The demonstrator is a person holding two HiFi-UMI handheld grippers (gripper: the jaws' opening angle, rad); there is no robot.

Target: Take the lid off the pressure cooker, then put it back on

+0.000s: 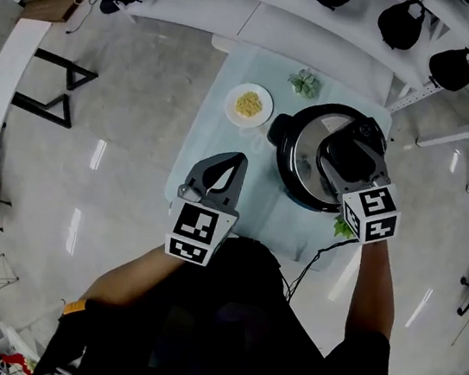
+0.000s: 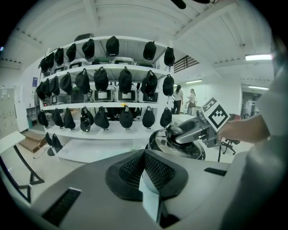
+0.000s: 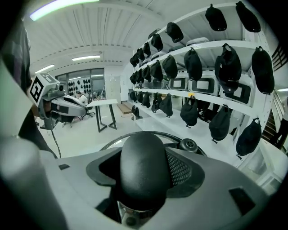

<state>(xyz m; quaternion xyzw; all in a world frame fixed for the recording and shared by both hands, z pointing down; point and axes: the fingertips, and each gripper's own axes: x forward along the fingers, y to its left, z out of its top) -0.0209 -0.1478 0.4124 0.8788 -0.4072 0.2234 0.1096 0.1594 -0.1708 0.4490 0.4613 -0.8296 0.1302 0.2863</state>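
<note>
The black pressure cooker [image 1: 295, 161] stands on the right half of a pale blue table [image 1: 214, 118]. Its steel lid [image 1: 310, 150] appears to sit on the pot. My right gripper [image 1: 353, 156] reaches over the lid and is shut on the black lid handle [image 3: 143, 161], which fills the space between the pads of the right gripper [image 3: 144, 168]. A small valve knob [image 3: 188, 144] shows just behind it. My left gripper [image 1: 226, 174] hovers over the table left of the cooker, shut and holding nothing. In the left gripper view the left gripper [image 2: 144, 155] points towards the cooker [image 2: 180, 148].
A white plate of yellow food [image 1: 249, 104] lies left of the cooker at the table's back. Green leafy pieces sit at the back [image 1: 304, 83] and the front right [image 1: 342, 227]. A cable [image 1: 316, 256] hangs off the front edge. Shelves with black bags [image 2: 103, 81] stand behind.
</note>
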